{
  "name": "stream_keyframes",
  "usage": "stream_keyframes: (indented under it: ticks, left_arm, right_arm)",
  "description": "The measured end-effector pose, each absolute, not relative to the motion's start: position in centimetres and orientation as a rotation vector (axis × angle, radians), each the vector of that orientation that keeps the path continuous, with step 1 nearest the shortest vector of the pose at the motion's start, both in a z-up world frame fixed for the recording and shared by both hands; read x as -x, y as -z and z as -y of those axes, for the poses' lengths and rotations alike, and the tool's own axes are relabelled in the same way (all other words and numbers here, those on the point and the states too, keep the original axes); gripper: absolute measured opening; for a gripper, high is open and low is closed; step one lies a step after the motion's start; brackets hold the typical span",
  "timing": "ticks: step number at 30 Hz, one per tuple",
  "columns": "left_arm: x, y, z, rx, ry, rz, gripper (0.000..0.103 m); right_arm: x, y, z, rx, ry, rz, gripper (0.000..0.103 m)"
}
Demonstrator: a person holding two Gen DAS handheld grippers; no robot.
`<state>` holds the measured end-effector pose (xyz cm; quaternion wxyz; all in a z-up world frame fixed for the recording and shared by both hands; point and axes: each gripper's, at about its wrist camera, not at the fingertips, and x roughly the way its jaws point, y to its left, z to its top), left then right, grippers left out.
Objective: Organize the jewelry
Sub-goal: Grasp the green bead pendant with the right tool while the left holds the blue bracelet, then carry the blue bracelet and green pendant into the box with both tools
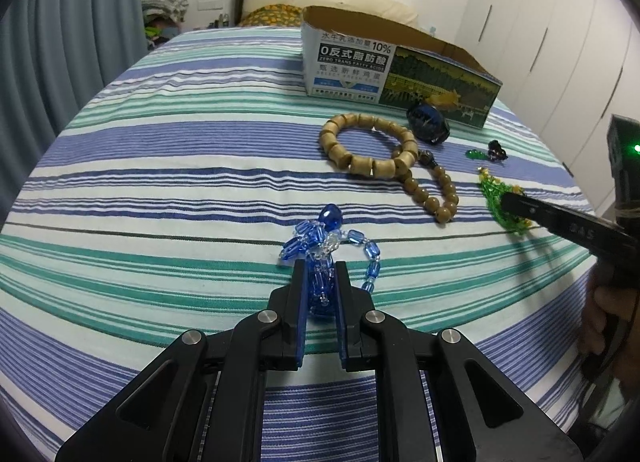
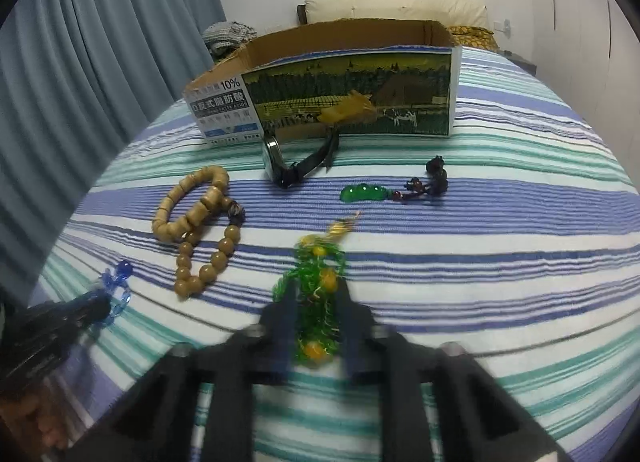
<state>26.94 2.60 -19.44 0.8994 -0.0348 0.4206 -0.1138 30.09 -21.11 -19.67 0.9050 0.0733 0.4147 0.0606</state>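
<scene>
Left claw [image 1: 320, 274] is clenched on the blue bead bracelet [image 1: 320, 246], low on the striped bedspread [image 1: 180, 149], with the loop spilling out ahead of the fingers. Over on the right, the right claw [image 2: 318, 298] straddles the green beaded ornament [image 2: 318, 282] with its fingers at either side, though that view is blurred and I cannot tell whether they are actually gripping it. Between the two lie the wooden bead bracelets [image 1: 372, 145], overlapping. Further back, a watch [image 2: 280, 165] lies just in front of the open cardboard box [image 2: 340, 97], with a small green charm [image 2: 362, 193] to its right.
</scene>
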Motion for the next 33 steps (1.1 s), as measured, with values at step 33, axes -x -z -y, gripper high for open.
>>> stream_keyframes:
  ticks: [33]
  left_arm:
    - [-24.7,9.8,-1.8,0.124,0.348,-0.748,0.01]
  right_arm:
    - [-21.0,9.2,25.4,-0.237,-0.231,-0.674,0.01]
